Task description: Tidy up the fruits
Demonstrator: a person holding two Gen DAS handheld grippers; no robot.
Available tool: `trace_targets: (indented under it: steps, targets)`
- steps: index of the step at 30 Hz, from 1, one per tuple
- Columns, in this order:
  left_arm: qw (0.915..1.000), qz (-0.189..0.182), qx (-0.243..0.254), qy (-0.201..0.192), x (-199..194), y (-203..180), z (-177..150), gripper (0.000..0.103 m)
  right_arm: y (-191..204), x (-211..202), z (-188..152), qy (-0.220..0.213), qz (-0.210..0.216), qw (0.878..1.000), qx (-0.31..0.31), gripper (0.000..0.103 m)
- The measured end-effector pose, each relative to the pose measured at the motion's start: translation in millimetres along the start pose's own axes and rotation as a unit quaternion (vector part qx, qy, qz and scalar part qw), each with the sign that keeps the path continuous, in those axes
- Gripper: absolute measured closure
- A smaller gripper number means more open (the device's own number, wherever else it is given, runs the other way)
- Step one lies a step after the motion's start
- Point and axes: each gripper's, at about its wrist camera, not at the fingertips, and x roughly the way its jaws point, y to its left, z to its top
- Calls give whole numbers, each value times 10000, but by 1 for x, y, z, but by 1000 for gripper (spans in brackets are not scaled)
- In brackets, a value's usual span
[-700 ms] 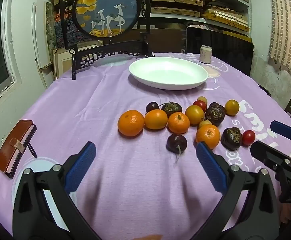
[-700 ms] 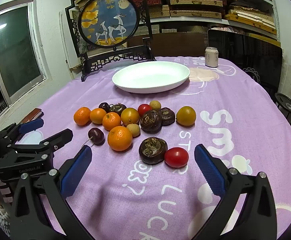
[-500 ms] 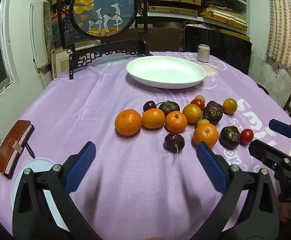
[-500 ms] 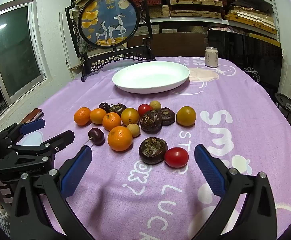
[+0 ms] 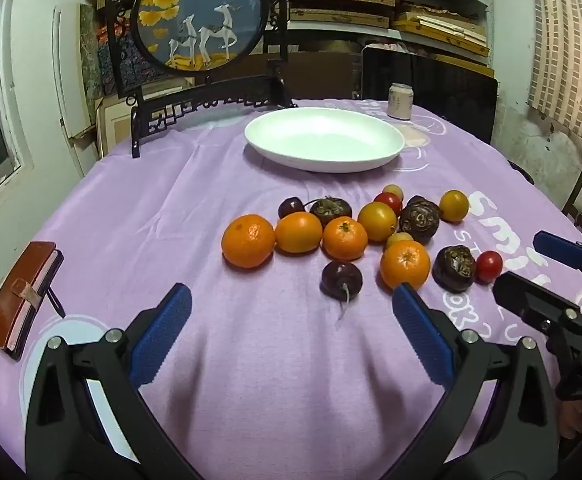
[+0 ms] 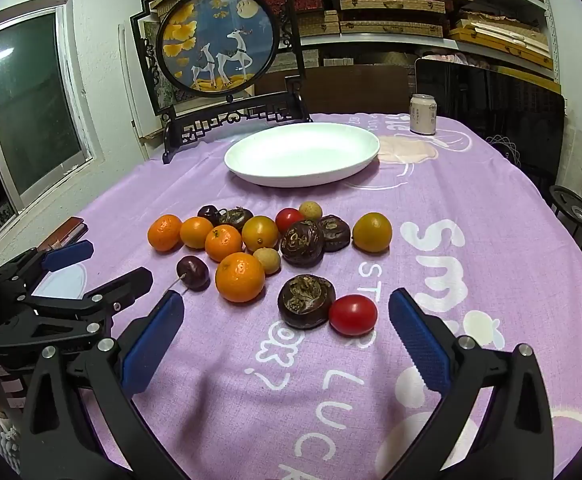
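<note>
Several fruits lie in a cluster on the purple tablecloth: oranges (image 5: 248, 241) (image 6: 239, 277), dark round fruits (image 5: 453, 268) (image 6: 306, 300), a dark cherry with a stem (image 5: 341, 280) (image 6: 192, 272), red tomatoes (image 5: 489, 266) (image 6: 352, 315) and yellow fruits (image 6: 372, 232). An empty white oval plate (image 5: 324, 139) (image 6: 302, 153) stands behind them. My left gripper (image 5: 291, 316) is open and empty, just short of the cherry. My right gripper (image 6: 285, 320) is open and empty, just short of the nearest dark fruit and tomato.
A framed deer picture on a black stand (image 5: 201, 16) (image 6: 219, 44) stands at the table's back. A small can (image 5: 399, 101) (image 6: 423, 114) stands behind the plate at the right. A brown notebook (image 5: 21, 292) lies at the left edge. A dark chair (image 5: 431, 88) stands beyond the table.
The left gripper has drifted slightly forward and to the left. The right gripper has barely moved. Both stay open and the fruits have not moved.
</note>
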Motion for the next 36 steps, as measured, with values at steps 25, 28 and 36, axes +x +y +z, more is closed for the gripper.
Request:
trace_targets:
  steps: [25,28,36]
  targets:
    - [10000,17,-54,17,0,3,-1,2,0,1,0,4,7,10000,4,1]
    - [10000,19,-56,17,0,3,-1,2,0,1,0,4,7,10000,5,1]
    - [10000,19,-56,17,0,3,-1,2,1,1,0,5,9,10000,6,1]
